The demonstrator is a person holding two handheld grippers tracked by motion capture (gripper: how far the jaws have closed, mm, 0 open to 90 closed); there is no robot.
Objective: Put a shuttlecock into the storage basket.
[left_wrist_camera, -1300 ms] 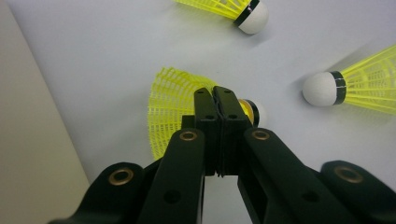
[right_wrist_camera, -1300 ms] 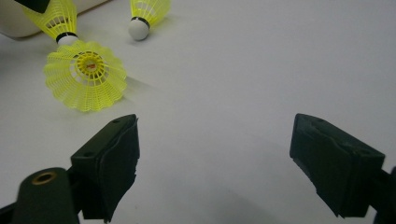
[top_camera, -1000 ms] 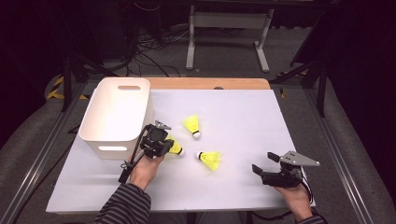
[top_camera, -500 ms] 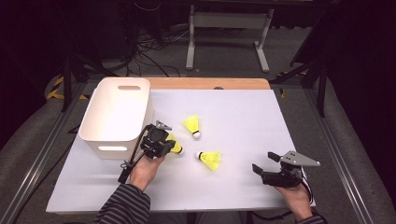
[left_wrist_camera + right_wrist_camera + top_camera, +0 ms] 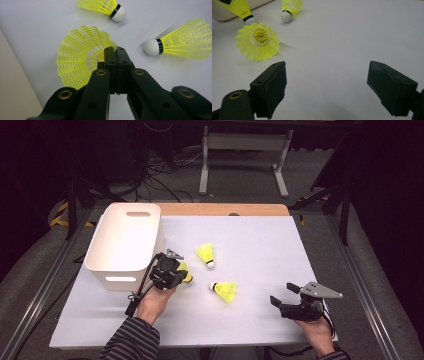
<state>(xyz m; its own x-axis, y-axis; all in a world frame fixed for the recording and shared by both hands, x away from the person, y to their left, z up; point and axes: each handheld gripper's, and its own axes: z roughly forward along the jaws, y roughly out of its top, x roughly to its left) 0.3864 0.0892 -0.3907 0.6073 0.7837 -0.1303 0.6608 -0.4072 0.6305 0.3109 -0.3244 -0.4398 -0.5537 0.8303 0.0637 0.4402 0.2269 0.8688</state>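
Note:
Three yellow shuttlecocks with white corks are on the white table cover. My left gripper (image 5: 175,269) (image 5: 115,50) is shut on the skirt rim of one shuttlecock (image 5: 185,274) (image 5: 80,60), just right of the white bin (image 5: 125,245). A second shuttlecock (image 5: 206,254) (image 5: 100,5) lies beyond it. The third shuttlecock (image 5: 226,290) (image 5: 185,46) lies to its right. My right gripper (image 5: 282,293) (image 5: 329,82) stands open near the front right of the table, with nothing between its jaws. From there the third shuttlecock (image 5: 258,41) lies ahead to the left, skirt opening facing the camera.
The white cover (image 5: 260,245) lies over a table with a wooden back edge (image 5: 220,209). The bin stands at the left rear, its inside not visible. Metal rails run along both sides. A stand and cables sit on the floor behind.

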